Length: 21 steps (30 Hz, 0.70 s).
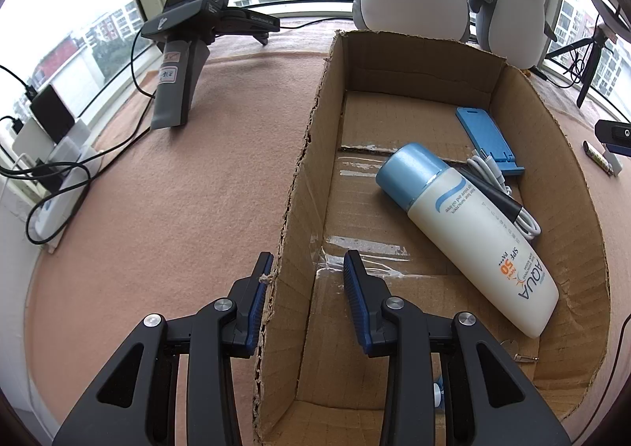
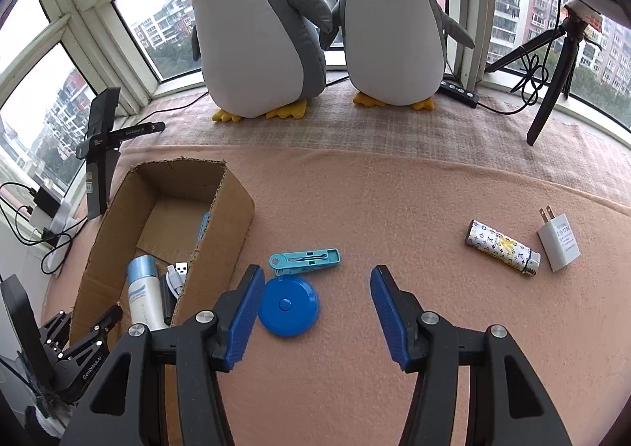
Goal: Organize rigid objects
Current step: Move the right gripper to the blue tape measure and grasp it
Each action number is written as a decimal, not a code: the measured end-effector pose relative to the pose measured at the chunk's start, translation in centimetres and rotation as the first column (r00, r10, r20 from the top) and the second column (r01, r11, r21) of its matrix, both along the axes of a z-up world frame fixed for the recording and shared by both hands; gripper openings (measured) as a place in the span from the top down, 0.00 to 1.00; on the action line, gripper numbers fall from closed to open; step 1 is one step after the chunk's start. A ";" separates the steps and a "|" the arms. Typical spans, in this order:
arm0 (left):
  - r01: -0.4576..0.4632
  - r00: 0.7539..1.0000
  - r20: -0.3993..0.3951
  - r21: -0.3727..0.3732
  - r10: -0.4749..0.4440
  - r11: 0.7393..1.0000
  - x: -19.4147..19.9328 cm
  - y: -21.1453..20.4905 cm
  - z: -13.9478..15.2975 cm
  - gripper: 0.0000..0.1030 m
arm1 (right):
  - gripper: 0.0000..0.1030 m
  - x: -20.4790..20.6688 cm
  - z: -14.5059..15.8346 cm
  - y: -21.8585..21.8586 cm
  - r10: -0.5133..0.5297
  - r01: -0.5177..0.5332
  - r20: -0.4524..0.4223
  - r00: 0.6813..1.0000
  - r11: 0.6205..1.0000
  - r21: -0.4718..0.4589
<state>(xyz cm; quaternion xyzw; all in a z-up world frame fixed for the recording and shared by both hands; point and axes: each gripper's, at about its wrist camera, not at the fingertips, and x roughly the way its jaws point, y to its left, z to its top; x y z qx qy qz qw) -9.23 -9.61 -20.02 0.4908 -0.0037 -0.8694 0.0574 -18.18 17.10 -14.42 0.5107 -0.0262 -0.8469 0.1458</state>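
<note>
1. Left gripper [image 1: 307, 280]: jaws spread, empty, straddling the near part of the left wall of the open brown cardboard box [image 1: 299, 178]. One finger outside the wall, the other inside.
2. Box sits toward left edge of the pink felt-covered surface [image 2: 394, 189].
3. In box: white sunscreen bottle w/ light-blue cap [image 1: 461, 229] lying flat, cap toward far end. Coiled white USB cable [image 1: 508, 193] just beside it on right, dark pen-like item between them, touching. Blue plastic phone stand [image 1: 489, 138] near far right corner.
4. Right gripper [image 2: 315, 304]: jaws spread wide, nothing held, low over surface.
5. Round blue tape measure [image 2: 288, 306] just beside the right gripper's left finger; can't tell if touching.
6. Light-blue flat plastic clip-like tool [image 2: 304, 260] just behind tape measure, right of box wall.
7. Patterned lighter [image 2: 503, 247] and white USB wall charger [image 2: 559, 243] side by side toward right edge.
8. Two plush penguins [image 2: 315, 24] at far edge by window.
</note>
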 end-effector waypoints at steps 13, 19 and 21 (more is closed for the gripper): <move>0.000 1.000 0.000 0.000 0.000 1.000 0.0 0.0 0.0 0.67 | 0.49 1.3 -2.6 -1.3 0.090 -0.092 0.033 0.995 0.995 0.041; 0.000 1.000 0.000 0.001 0.000 1.000 0.0 0.0 0.0 0.67 | 0.45 1.5 -3.6 -2.8 0.132 -0.135 0.045 0.990 0.988 0.077; -0.001 1.000 0.000 0.001 0.001 1.000 0.0 0.0 0.0 0.67 | 0.44 1.5 -3.9 -3.3 0.142 -0.145 0.044 0.989 0.985 0.095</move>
